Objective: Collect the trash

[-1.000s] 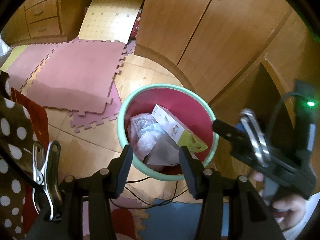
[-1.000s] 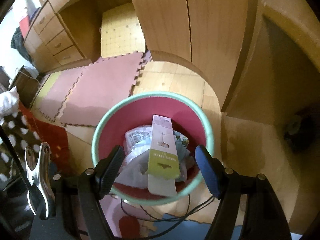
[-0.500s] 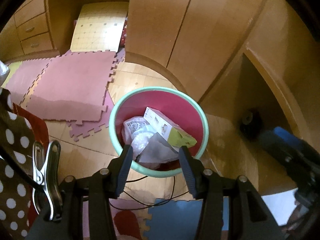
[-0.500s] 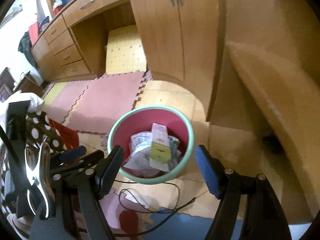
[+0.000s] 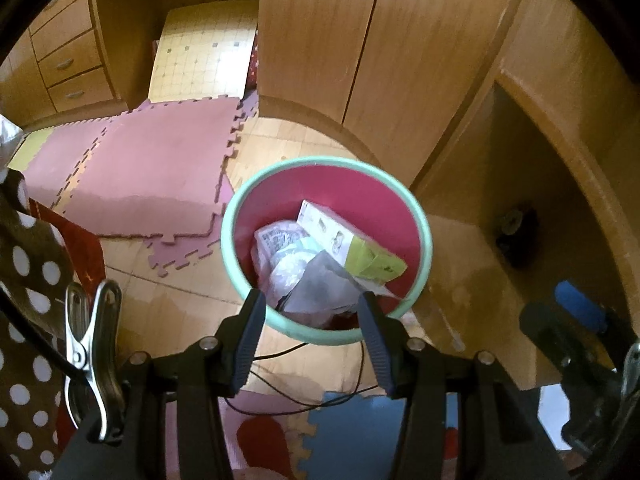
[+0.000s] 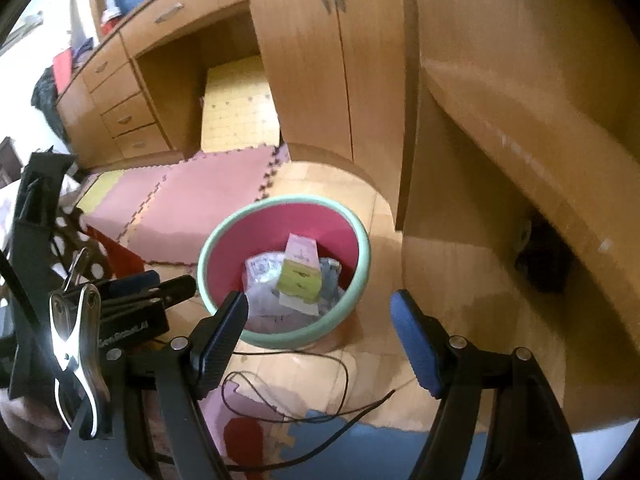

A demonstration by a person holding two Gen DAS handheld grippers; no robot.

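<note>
A red bin with a mint-green rim (image 5: pixel 424 216) (image 6: pixel 362 236) stands on the wooden floor. In it lie a white and green carton (image 5: pixel 352 242) (image 6: pixel 301 272) and crumpled plastic bags (image 5: pixel 288 264) (image 6: pixel 262 276). My left gripper (image 5: pixel 312 320) is open and empty, above the bin's near rim. My right gripper (image 6: pixel 320 322) is open and empty, higher and further back from the bin. The left gripper shows at the left of the right wrist view (image 6: pixel 160 286); the right gripper's blue pad shows at the right of the left wrist view (image 5: pixel 580 308).
Pink foam puzzle mats (image 5: pixel 152 172) (image 6: pixel 208 200) cover the floor left of the bin. Wooden cabinets (image 5: pixel 360 40) and a curved desk edge (image 6: pixel 520 120) stand behind and right. A thin black cable (image 6: pixel 320 380) lies on the floor. A polka-dot cloth (image 5: pixel 28 280) hangs at left.
Both grippers have risen and pulled back from the bin, the right one more; the bin looks smaller in its view. The trash in the bin has not moved.
</note>
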